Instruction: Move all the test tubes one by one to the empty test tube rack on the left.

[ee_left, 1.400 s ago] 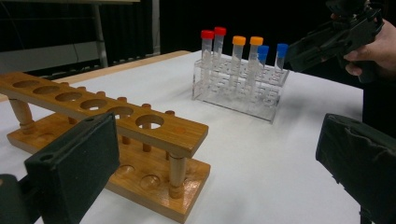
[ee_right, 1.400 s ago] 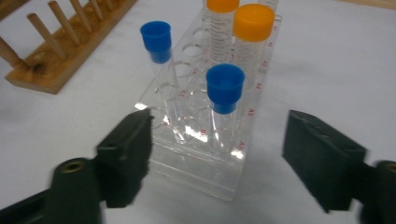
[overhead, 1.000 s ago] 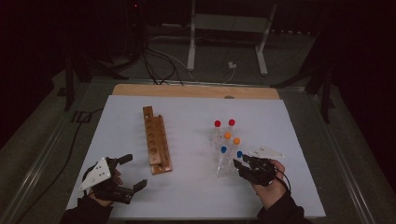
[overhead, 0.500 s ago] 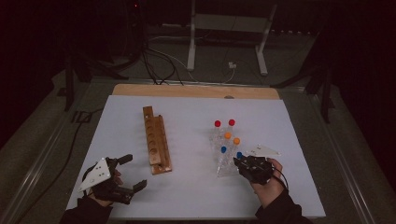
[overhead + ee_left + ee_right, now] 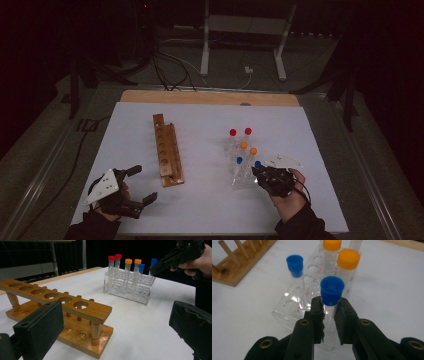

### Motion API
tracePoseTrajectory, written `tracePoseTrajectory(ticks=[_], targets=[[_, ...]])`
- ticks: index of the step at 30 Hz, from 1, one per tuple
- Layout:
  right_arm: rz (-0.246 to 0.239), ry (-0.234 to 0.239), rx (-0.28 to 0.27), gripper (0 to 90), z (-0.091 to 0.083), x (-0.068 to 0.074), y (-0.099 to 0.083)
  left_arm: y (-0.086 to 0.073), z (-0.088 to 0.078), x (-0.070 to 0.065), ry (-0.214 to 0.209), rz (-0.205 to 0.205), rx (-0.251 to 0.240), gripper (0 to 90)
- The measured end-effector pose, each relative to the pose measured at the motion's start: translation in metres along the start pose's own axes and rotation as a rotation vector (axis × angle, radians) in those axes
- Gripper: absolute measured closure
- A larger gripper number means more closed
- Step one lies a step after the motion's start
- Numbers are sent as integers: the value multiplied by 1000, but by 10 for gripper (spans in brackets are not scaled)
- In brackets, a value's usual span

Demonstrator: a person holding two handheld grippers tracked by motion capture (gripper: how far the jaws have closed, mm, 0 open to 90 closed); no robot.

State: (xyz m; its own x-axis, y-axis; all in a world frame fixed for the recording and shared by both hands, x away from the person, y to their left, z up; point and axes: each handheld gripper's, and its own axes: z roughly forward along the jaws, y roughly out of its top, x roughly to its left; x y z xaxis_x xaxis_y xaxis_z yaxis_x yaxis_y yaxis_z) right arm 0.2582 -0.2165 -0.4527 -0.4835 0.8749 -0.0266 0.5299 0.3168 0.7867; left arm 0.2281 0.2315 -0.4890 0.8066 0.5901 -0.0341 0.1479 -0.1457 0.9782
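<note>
Right gripper (image 5: 329,320) pinched one blue-capped clear tube (image 5: 332,293) in the clear plastic rack (image 5: 287,312); left gripper (image 5: 112,332) spread idle; wooden six-hole rack (image 5: 62,305) was empty, all six tubes untransferred

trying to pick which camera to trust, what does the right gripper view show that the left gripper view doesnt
Right gripper view alone: the right gripper closed on the clear stem of a blue-capped tube, just under the cap.

Left gripper view alone: the left gripper wide open over bare white table, the six holes along the wooden rack, two red-capped tubes and the person's right hand.

Both: the clear rack, orange-capped tubes, blue caps, part of the wooden rack.
</note>
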Motion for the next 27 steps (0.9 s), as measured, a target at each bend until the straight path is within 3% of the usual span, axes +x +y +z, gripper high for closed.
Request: tracePoseTrajectory(ticks=[12,17,21,27], targets=[[-12,-4,-98,766,-32,1,19,1,1,0,9,-14,11,4],[-19,12,-139,766,-44,5,26,2,2,-2,-14,-11,34,4],[-40,55,-168,766,-52,15,36,5,2,-4,-10,2,28,5],[-77,126,-159,766,-43,31,42,11,2,-7,-19,7,18,5]])
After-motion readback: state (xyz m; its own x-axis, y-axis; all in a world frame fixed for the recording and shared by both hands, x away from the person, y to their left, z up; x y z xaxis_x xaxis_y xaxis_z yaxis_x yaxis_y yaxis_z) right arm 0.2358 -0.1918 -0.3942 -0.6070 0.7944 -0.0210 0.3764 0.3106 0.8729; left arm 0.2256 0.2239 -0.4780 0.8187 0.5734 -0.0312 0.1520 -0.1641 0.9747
